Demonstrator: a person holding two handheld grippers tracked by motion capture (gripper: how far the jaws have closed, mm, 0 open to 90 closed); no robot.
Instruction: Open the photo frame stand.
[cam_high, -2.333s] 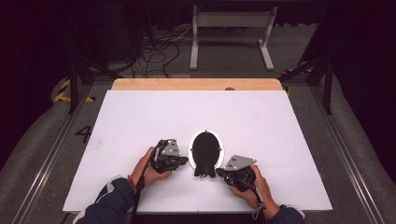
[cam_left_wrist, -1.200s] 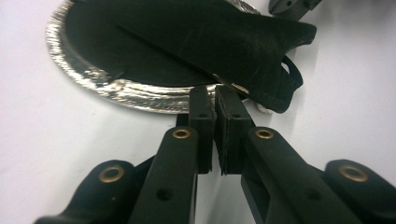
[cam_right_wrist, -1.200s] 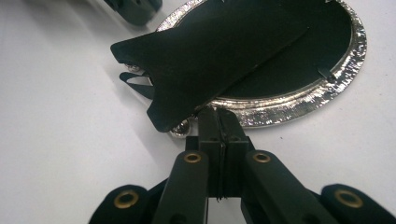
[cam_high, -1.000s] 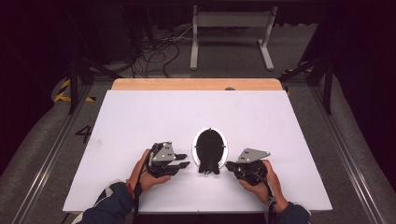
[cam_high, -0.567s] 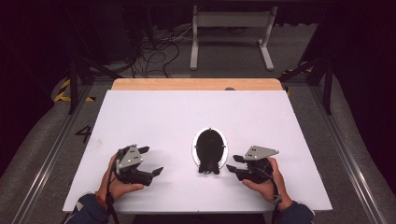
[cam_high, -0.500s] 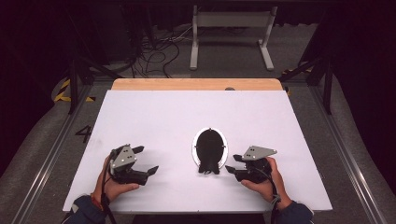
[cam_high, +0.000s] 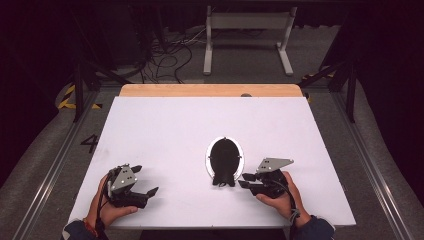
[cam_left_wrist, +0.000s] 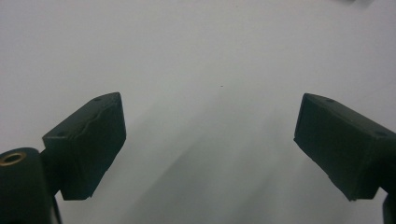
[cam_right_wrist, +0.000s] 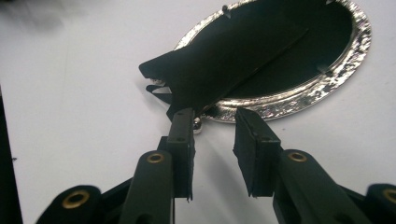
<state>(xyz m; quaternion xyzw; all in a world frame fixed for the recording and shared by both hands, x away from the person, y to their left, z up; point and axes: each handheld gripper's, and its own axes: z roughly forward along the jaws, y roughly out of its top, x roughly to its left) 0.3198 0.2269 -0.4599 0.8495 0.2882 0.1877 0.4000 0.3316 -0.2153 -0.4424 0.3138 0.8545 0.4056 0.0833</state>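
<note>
An oval picture frame lies face down near the table's front middle, its black back and folded stand ringed by a silver rim. My right gripper sits just right of the frame's lower end. In the right gripper view its jaws stand a little apart and have just been closing; one pad's tip is at the stand's lower edge beside a small silver knob, and nothing is pressed between them. My left gripper rests at the front left, well away from the frame. Its jaws have just been opening and stand wide over bare table.
The white table top has a wooden strip along its far edge. Beyond it are cables and a metal stand's legs on the floor. Rails run along both sides of the table.
The left hand has slid left, away from the frame, and its jaws have spread wide. The right hand has stayed by the frame's lower end.
</note>
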